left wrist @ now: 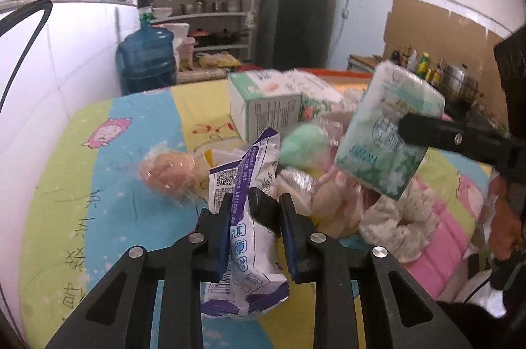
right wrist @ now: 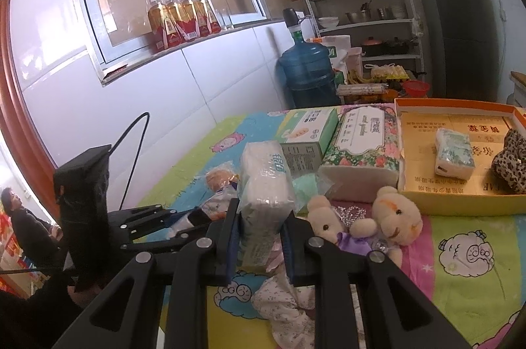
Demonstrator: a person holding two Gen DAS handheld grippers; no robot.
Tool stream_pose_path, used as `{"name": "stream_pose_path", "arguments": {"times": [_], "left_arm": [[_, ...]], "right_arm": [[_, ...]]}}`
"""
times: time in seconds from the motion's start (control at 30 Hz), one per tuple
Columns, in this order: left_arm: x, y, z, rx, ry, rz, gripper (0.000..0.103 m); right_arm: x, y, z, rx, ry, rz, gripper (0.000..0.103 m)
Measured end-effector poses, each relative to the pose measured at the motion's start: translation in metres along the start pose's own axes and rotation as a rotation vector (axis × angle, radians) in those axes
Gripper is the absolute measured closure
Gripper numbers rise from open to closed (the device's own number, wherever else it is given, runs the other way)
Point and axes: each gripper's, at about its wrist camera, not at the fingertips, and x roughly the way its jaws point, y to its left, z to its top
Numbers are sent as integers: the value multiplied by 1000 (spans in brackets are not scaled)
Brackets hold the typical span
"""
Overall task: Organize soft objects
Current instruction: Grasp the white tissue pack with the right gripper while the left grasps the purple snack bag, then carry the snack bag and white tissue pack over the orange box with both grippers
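My left gripper [left wrist: 256,201] is shut on a purple-and-white plastic packet [left wrist: 250,237], held upright a little above the cartoon-print table cover [left wrist: 98,184]. To its right, my right gripper [left wrist: 427,132] is shut on a green-and-white tissue pack [left wrist: 388,132] lifted over the pile. In the right wrist view the same tissue pack [right wrist: 263,181] stands between the right gripper's [right wrist: 261,211] pads, with the left gripper [right wrist: 171,221] low at the left. An orange cardboard tray [right wrist: 460,201] at the right holds a small tissue pack [right wrist: 453,151] and a leopard-print plush [right wrist: 509,165].
Two cream teddy bears [right wrist: 394,217], a floral tissue pack [right wrist: 361,148], a green tissue box [right wrist: 305,132], a wrapped bun [left wrist: 167,168], a green soft lump [left wrist: 302,145] and a white cloth [right wrist: 289,309] crowd the table. A white wall borders the left; a blue water jug [left wrist: 146,59] stands behind.
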Motion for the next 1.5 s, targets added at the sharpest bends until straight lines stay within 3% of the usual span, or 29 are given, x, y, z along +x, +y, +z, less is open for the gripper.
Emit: {"name": "stream_pose_path", "arguments": {"times": [0.37,0.7,1.5], "left_arm": [[-21,-31,26,-20,-81,35,76],[-11,-78,56,-4,-97,38,76],[59,-202,125,54,-125,-90,76]], "right_arm": [[-28,-17,6,14,-68,-30,80],[-57,-52,11,62,-121,-96,80],[-116,-172,16,206,-240,-323,80]]}}
